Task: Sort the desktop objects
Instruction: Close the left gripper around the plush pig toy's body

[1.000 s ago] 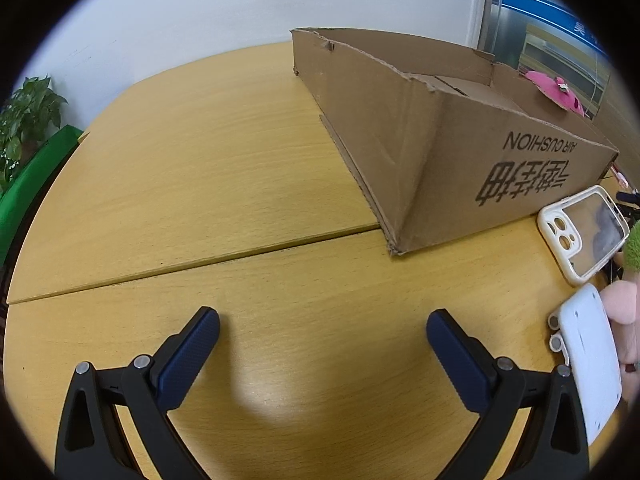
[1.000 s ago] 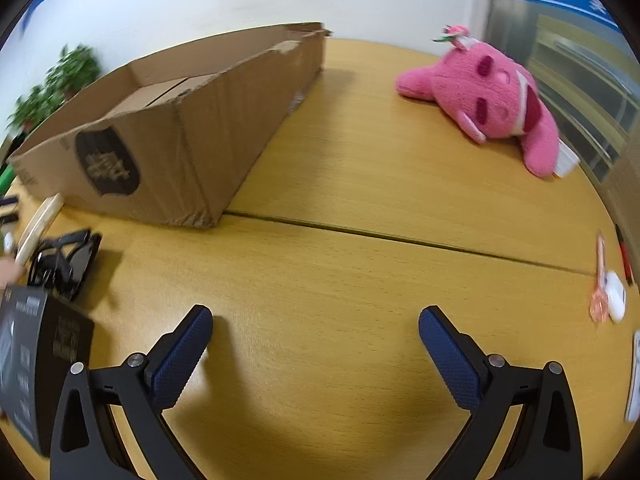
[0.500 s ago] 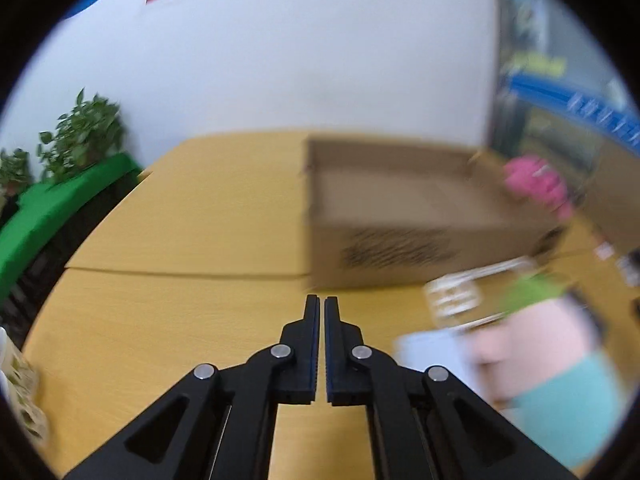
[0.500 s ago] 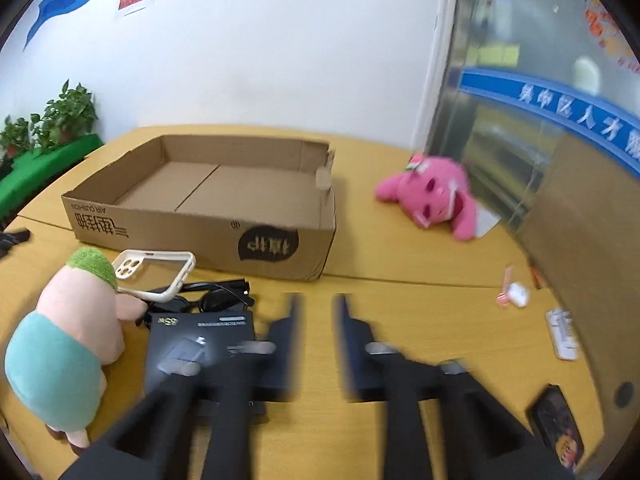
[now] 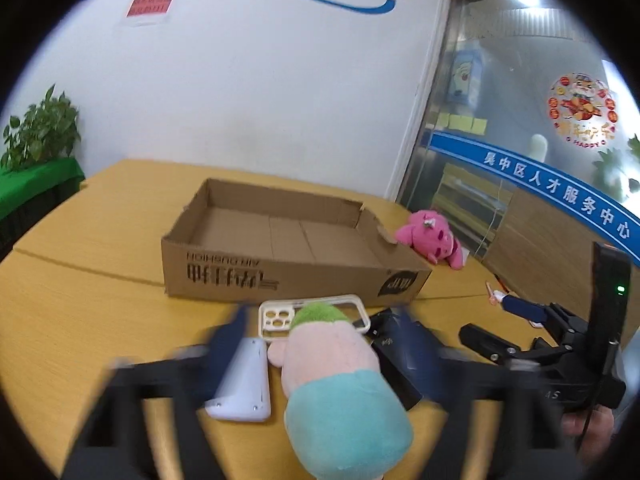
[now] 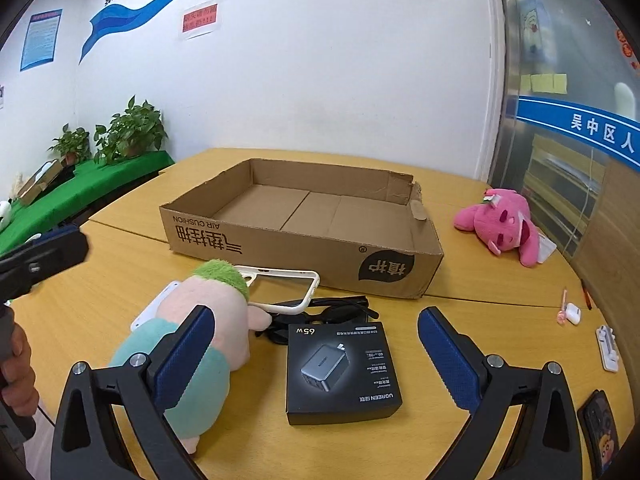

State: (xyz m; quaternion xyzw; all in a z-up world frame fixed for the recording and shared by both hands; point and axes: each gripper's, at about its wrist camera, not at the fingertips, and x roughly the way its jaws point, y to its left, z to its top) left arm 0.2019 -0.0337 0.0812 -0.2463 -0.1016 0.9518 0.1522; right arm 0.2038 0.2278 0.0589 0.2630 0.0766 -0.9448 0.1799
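Cardboard fills the far middle of the table: the open tray box (image 6: 312, 220) stands with nothing in it, and everything to be sorted lies in front of its near wall. Furthest left is the white plastic piece (image 5: 242, 384), flat and stiff. Beside it lies the soft plush doll (image 6: 192, 344), green-topped, light and squashy, so I would pinch it across its pink middle. The phone case (image 6: 280, 284) leans over its head; thin and springy, best taken by one rim. Black sunglasses (image 6: 340, 308) lie under it, fragile. The black charger box (image 6: 340, 372) sits between my right gripper (image 6: 316, 360) fingers, rigid but slick-sided. My right gripper is spread wide, holding nothing; my left gripper (image 5: 324, 364) is blurred but looks spread around the doll.
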